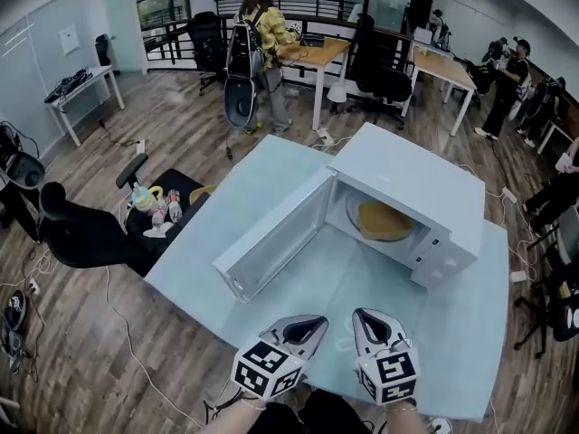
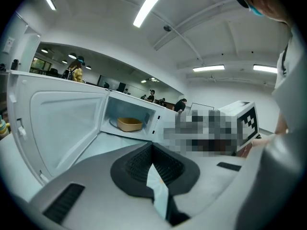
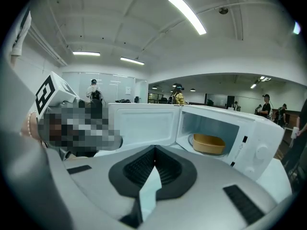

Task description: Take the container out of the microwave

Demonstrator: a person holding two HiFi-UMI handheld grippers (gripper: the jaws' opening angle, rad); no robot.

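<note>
No legible text, brand, number or label can be read in any view. The left cube (image 1: 269, 370) on the left gripper (image 1: 306, 325) and the right cube (image 1: 389, 371) on the right gripper (image 1: 369, 322) carry black-and-white square patterns only, with no characters. The panel (image 1: 436, 245) of the microwave (image 1: 412, 183) shows small dark marks, too small to read. A white sheet (image 1: 70, 38) on the far wall shows nothing readable.

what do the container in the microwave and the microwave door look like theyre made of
Container: tan, matte, one even colour with a thick rim. It is likely moulded plastic or pressed fibre; the look leaves that open.
Microwave door: a smooth white shell with a soft sheen, probably painted metal or plastic, around a paler inner panel.
</note>
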